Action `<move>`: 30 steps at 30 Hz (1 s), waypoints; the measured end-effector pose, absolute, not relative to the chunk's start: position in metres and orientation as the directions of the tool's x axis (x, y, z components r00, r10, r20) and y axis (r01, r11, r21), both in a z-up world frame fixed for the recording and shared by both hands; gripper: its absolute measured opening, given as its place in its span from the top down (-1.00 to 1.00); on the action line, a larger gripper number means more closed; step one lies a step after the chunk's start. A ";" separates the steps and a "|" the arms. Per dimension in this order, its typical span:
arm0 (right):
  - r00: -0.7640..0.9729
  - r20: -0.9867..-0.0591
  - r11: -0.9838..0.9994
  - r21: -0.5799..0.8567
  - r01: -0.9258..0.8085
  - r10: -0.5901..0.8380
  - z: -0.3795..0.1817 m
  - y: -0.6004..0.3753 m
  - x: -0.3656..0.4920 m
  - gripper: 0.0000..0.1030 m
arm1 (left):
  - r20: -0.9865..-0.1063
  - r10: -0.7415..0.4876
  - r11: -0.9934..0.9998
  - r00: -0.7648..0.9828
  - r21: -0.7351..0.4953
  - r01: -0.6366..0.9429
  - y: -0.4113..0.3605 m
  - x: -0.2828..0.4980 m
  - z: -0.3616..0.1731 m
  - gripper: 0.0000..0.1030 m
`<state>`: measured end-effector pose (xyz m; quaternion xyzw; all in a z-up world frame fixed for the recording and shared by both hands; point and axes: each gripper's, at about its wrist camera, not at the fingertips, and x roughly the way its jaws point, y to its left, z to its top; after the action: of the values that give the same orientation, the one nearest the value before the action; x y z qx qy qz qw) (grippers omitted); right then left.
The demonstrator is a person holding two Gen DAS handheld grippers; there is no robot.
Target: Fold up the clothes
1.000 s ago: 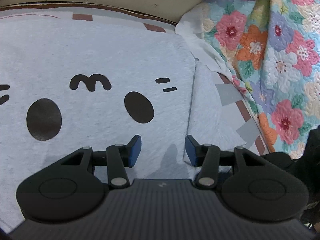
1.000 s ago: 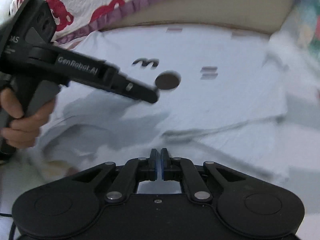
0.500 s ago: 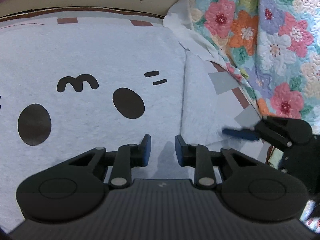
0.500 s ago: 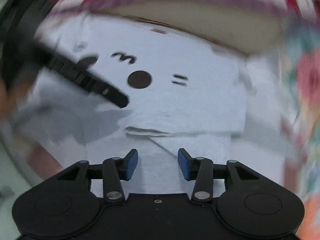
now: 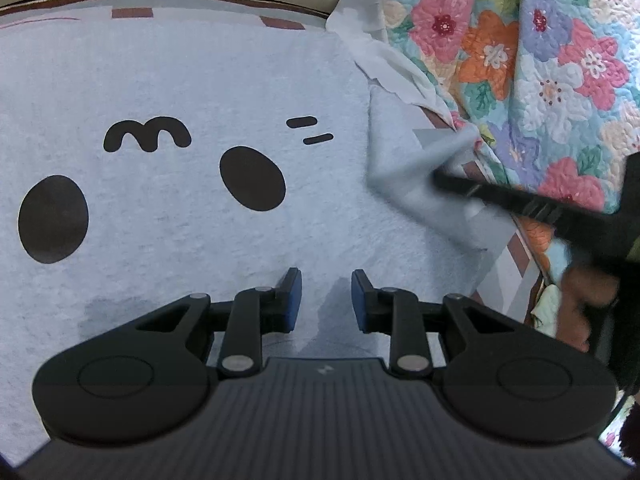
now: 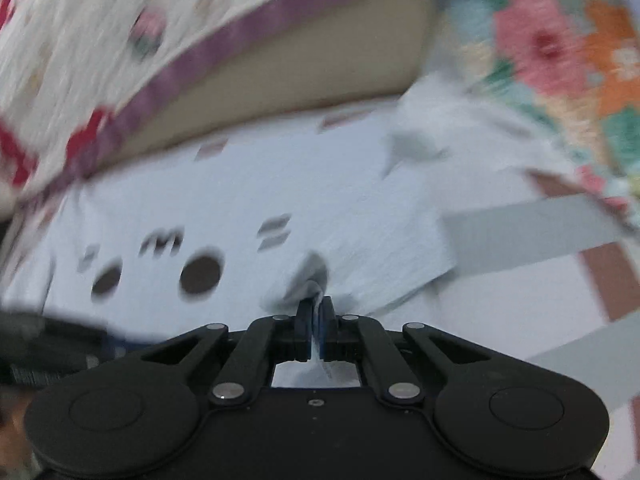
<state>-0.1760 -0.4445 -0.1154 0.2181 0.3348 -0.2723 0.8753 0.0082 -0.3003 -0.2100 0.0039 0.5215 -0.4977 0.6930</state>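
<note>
The pale blue fleece shirt with a black cartoon face (image 5: 168,208) lies flat on the bed. Its right sleeve (image 5: 416,176) runs away from the body toward the flowered quilt (image 5: 560,60), so it must travel leftward over the face. The right tongs (image 6: 315,312), nearer it, are clamped on its edge. The left tongs (image 5: 326,300) hover narrowly parted and empty above the hem.

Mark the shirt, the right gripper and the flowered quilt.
shirt (image 5: 192,80): left wrist view, plain fabric above the printed face.
right gripper (image 6: 315,314): right wrist view, between the fingertips, shut on a pinch of shirt.
flowered quilt (image 5: 532,64): left wrist view, flowered patch at upper right.
</note>
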 end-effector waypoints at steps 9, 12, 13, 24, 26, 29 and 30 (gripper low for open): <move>0.423 -0.665 0.522 0.059 0.851 -0.615 -0.057 -0.497 -0.269 0.95 | -0.751 -0.659 0.515 -0.031 -0.481 0.710 -0.302 0.000 -0.210 0.48; 0.293 -0.737 0.482 -0.050 0.875 -0.609 -0.092 -0.509 -0.267 0.94 | -0.754 -0.656 0.521 -0.032 -0.484 0.703 -0.302 0.001 -0.211 0.47; 0.247 -0.762 0.439 -0.055 0.897 -0.599 -0.106 -0.515 -0.268 0.92 | -0.754 -0.656 0.523 -0.036 -0.489 0.699 -0.301 0.002 -0.212 0.47; 0.455 -0.651 0.572 0.038 0.819 -0.608 -0.088 -0.485 -0.242 0.21 | -0.759 -0.635 0.631 0.142 -0.403 0.663 -0.222 0.038 -0.149 0.01; 0.565 -0.625 0.681 0.073 0.729 -0.538 -0.081 -0.460 -0.212 0.10 | -0.734 -0.651 0.664 0.193 -0.428 0.614 -0.183 0.054 -0.136 -0.09; 0.699 -0.597 0.805 0.144 0.576 -0.394 -0.074 -0.420 -0.164 0.06 | -0.762 -0.583 0.750 0.282 -0.371 0.548 -0.128 0.071 -0.128 -0.18; 0.731 -0.596 0.834 0.177 0.523 -0.332 -0.074 -0.405 -0.149 0.06 | -0.788 -0.535 0.776 0.303 -0.318 0.544 -0.113 0.075 -0.128 -0.18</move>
<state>-0.1488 -0.4052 -0.0736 0.1690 0.2826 -0.2335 0.9149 0.0750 -0.1131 -0.1283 0.0044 0.4865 -0.3343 0.8072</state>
